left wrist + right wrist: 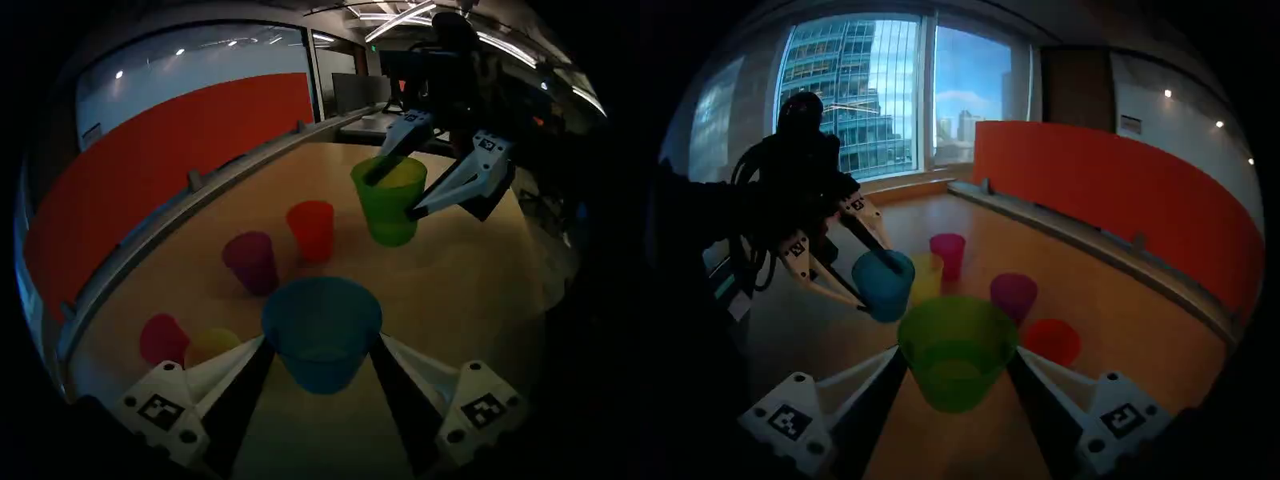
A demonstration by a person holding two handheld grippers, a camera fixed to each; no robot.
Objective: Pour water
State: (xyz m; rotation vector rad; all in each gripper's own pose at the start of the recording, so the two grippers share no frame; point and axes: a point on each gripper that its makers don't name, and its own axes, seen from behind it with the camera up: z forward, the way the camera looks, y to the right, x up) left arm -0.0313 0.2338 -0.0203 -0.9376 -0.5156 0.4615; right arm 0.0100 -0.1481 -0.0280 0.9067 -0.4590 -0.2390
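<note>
My left gripper [322, 346] pinches the blue cup [322, 320], my right gripper [957, 360] the green cup [957, 336], both mouths up. Bare table [464, 272] lies between.

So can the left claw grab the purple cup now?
Probably not yet. The left claw is shut on the blue cup, so it is full. The purple cup stands ahead in the open.

A light wooden surface [472, 272] carries four cups: an orange cup [312, 230] beside a purple cup [251, 260], a pink cup [162, 338] just beside a yellow cup [210, 346]
</note>
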